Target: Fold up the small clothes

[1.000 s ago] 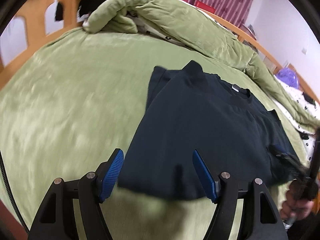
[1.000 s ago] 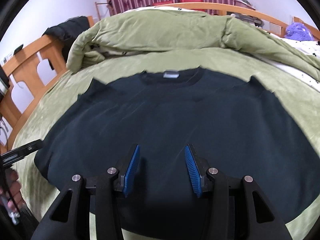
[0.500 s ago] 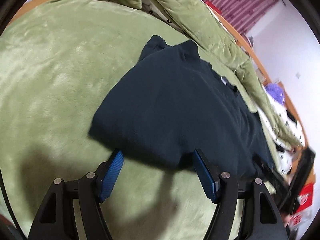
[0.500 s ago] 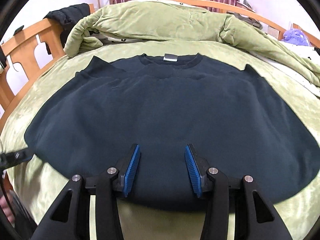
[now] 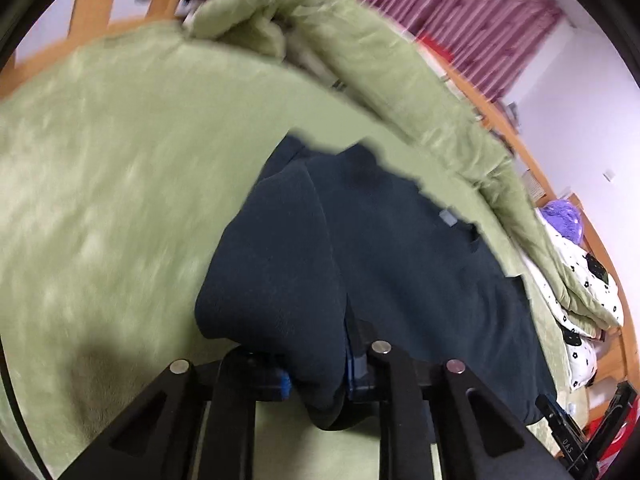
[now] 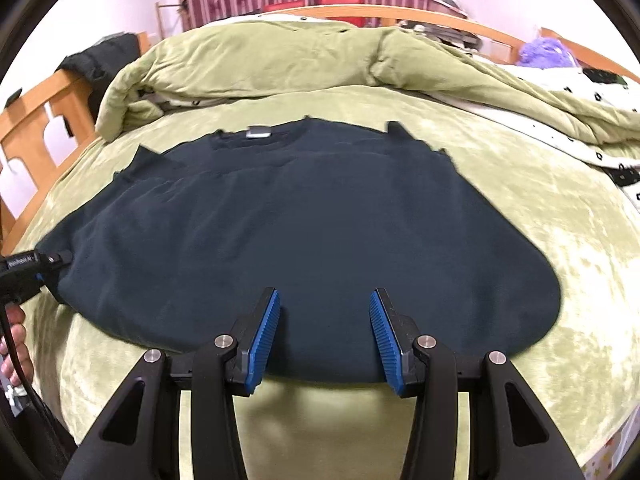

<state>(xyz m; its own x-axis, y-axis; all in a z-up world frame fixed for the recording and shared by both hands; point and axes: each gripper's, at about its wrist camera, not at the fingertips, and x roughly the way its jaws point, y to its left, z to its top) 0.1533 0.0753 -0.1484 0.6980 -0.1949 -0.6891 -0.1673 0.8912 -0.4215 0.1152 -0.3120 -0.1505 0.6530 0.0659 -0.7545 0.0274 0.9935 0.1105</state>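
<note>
Dark sweater (image 6: 304, 224) flat on green blanket (image 6: 560, 208), middle of the frame. Left tongs (image 5: 318, 376), low in their view, just squeezed tight on the sweater's bunched near corner. Right tongs (image 6: 324, 332), low middle, blue pads (image 6: 264, 332) apart over the sweater's near edge, gripping nothing. Puffy green quilt (image 6: 280, 60) heaped across the top.

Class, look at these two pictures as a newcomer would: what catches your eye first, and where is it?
First, the dark sweater spread flat on the green bed cover. Next, the left tool has just closed on the sweater's bunched near-left corner, while the right tool stands open over the near hem. Behind lies a rumpled green quilt.
</note>
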